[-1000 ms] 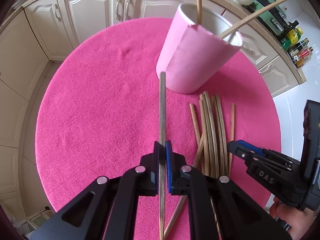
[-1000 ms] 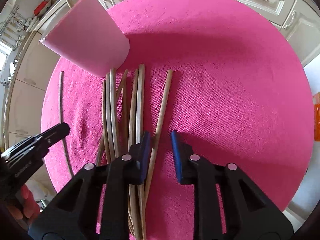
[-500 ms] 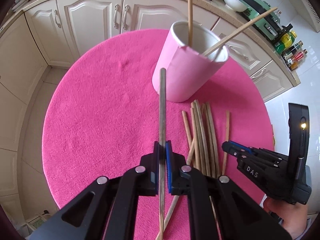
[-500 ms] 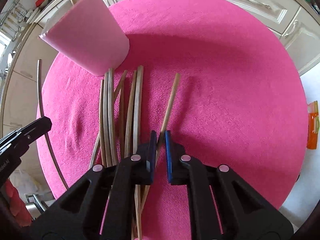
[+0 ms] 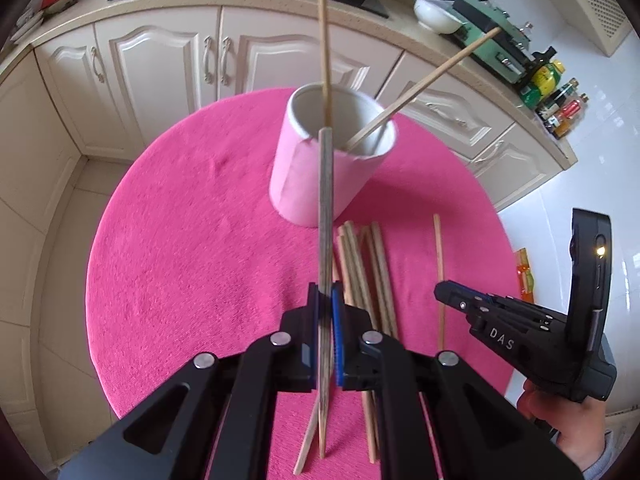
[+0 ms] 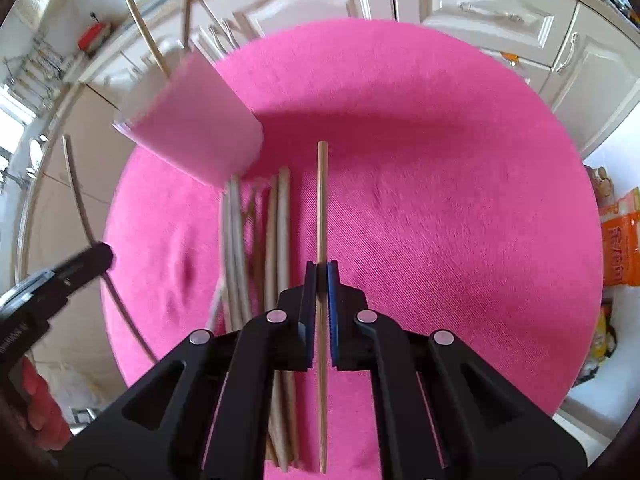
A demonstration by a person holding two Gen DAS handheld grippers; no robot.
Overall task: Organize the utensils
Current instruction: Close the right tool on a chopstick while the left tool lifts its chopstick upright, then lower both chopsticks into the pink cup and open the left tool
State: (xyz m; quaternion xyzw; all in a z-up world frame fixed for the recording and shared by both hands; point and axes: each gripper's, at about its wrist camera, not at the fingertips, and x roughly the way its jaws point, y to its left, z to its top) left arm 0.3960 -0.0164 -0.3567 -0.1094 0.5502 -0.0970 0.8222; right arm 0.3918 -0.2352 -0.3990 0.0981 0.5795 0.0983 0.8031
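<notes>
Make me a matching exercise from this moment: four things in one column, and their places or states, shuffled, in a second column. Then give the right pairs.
Things:
1. left gripper
2. right gripper
3. pink cup
4. loose chopsticks

States:
A. lying in a bunch on the pink cloth
B. shut on a pale chopstick
C. standing upright with two chopsticks in it
D. shut on a dark chopstick whose tip points at the cup

Pairs: 1-D, 2-B, 3-C, 4-A
</notes>
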